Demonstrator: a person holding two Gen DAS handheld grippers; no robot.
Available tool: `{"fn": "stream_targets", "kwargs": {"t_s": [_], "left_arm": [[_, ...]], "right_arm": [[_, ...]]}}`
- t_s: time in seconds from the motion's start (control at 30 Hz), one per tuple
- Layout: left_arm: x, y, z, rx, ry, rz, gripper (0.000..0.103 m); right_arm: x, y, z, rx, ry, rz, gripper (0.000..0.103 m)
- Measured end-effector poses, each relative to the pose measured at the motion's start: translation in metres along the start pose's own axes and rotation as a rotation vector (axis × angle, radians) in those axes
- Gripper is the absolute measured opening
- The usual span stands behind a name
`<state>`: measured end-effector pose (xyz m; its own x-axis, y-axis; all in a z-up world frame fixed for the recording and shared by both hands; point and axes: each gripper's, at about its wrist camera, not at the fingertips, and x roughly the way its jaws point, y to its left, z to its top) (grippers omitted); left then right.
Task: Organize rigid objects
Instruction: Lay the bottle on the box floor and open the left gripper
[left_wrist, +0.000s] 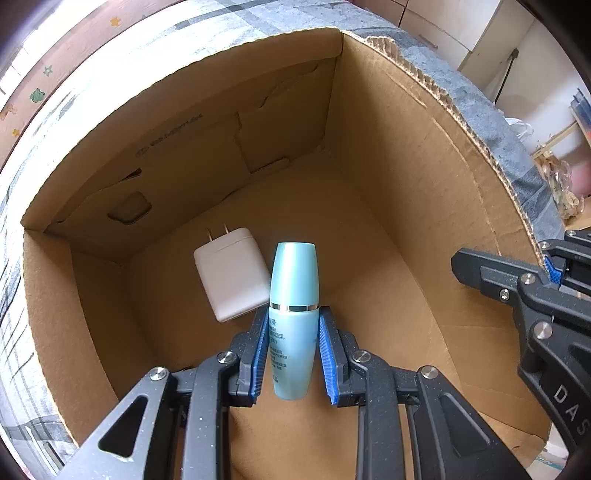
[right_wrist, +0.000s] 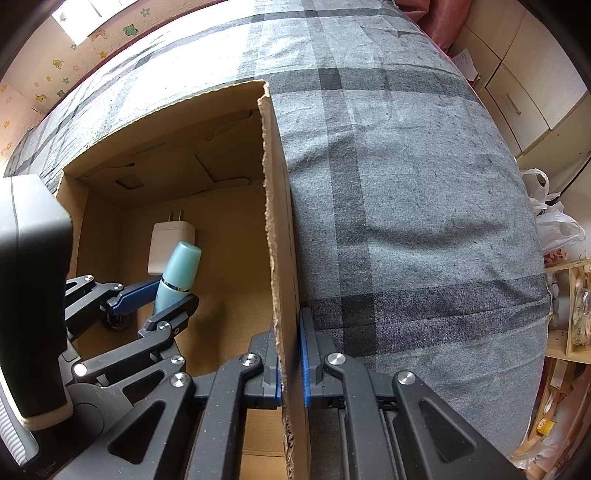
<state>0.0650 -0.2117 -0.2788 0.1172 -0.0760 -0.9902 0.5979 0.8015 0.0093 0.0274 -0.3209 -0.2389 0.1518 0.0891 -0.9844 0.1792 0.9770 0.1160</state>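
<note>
Inside an open brown cardboard box (left_wrist: 388, 229) on a bed with a grey plaid cover (right_wrist: 406, 184), toward the left of the floor: a flat white rectangular plug charger (left_wrist: 231, 273), two prongs aimed at the far wall. Just right of it, touching or nearly touching its edge, a pale turquoise plastic bottle with a silver band and a rounded cap (left_wrist: 293, 295), lower body pinched between the blue pads of the left claw (left_wrist: 291, 354). Jaws only narrowly apart, closed on the bottle, pointing down into the box; in the right wrist view, bottle leaning, cap tilted up to the right over the charger. Cannot tell whether the bottle's base rests on the cardboard floor. Further right, bare box floor. At the right wall of the box, the right claw (right_wrist: 290, 373) clamped almost fully closed over the torn top edge, one finger inside, one outside against the plaid cover.
</note>
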Motion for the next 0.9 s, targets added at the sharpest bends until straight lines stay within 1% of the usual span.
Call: {"fn": "stream_targets", "kwargs": {"t_s": [0.07,0.13,0.17,0.23,0.27,0.3,0.33,0.4,0.5,0.67,0.7,0.9], "left_arm": [[0.0,-0.001,0.0,0.001,-0.002,0.01,0.029],[-0.001,-0.002,0.0,0.004,-0.002,0.019,0.04],[-0.002,-0.004,0.001,0.006,-0.005,0.023,0.043],[-0.004,-0.005,0.002,0.007,-0.016,0.031,0.066],[-0.005,-0.005,0.002,0.007,-0.018,0.03,0.071],[-0.005,-0.005,0.002,0.007,-0.021,0.029,0.082],[-0.006,-0.006,0.002,0.006,-0.027,0.033,0.09],[-0.008,-0.006,0.002,0.008,-0.039,0.035,0.092],[-0.009,-0.008,0.004,0.009,-0.038,0.038,0.103],[-0.01,-0.01,0.004,0.009,-0.042,0.049,0.103],[-0.013,-0.013,-0.002,0.01,-0.043,0.051,0.103],[-0.023,-0.014,-0.007,0.005,-0.05,0.056,0.103]], "right_arm": [[0.0,0.0,0.0,-0.001,0.0,0.0,0.006],[0.0,0.0,0.0,0.0,0.0,0.0,0.007],[0.0,0.0,0.0,-0.001,0.0,0.0,0.007],[0.0,0.001,0.0,0.0,-0.002,-0.001,0.007],[0.0,0.001,0.0,0.001,-0.001,-0.001,0.007],[0.0,0.001,0.0,0.001,-0.002,-0.001,0.007],[0.0,0.001,0.0,0.001,-0.003,-0.001,0.007],[0.0,0.001,0.0,-0.001,-0.004,-0.002,0.007],[0.0,0.001,0.0,0.0,-0.005,-0.003,0.007],[0.0,0.001,0.0,0.0,-0.007,-0.004,0.007],[-0.001,0.001,0.0,0.001,-0.008,-0.004,0.007],[0.0,0.001,0.0,-0.001,-0.008,-0.005,0.007]]}}
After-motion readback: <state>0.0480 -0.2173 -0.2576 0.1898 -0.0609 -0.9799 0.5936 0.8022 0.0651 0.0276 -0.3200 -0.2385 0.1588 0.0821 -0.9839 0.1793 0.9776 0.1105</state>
